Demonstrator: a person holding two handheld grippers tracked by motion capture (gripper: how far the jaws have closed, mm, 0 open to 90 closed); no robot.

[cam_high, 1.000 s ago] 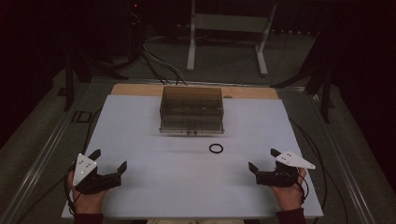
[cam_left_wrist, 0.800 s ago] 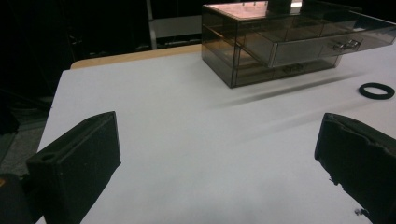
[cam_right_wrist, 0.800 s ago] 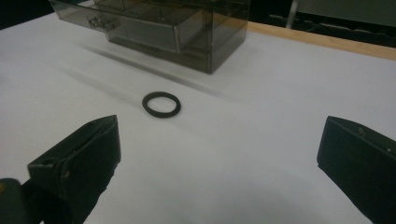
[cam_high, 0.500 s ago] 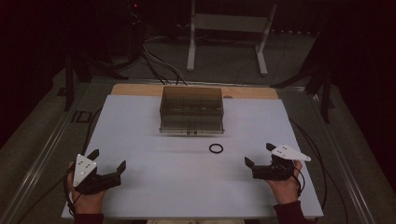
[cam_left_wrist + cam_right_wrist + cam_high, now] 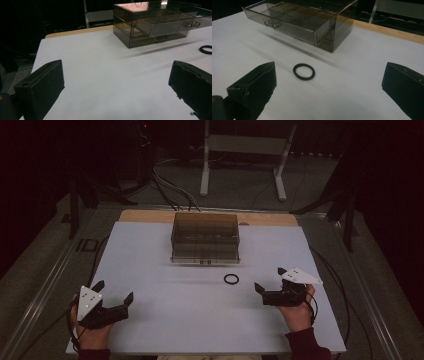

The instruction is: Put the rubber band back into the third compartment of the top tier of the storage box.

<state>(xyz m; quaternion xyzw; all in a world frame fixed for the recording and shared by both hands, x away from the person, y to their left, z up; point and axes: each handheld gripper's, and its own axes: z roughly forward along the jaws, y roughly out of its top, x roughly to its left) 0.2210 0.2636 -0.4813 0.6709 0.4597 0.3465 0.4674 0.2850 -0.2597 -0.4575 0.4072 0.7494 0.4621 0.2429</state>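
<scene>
The little black ring (image 5: 231, 279) is lying flat on the white table (image 5: 150, 250), just below the picture's middle — up and left of the right gripper (image 5: 267, 283), which is closer. Both the right and left gripper (image 5: 113, 291) are gaping wide, holding nothing.

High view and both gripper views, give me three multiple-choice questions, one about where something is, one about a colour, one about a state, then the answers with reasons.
1. Where does the ring lie?
A. on the white table in front of the drawer box
B. inside a drawer
C. on top of the box

2. What colour is the ring?
A. red
B. black
C. white

3. How does the right gripper stand?
A. shut on the ring
B. open, holding nothing
C. shut, holding nothing

Answers:
1 A, the ring lies on the table just before the drawer box.
2 B, it shows black in the right gripper view.
3 B, its jaws stand wide apart, the ring lying ahead of them.
</scene>
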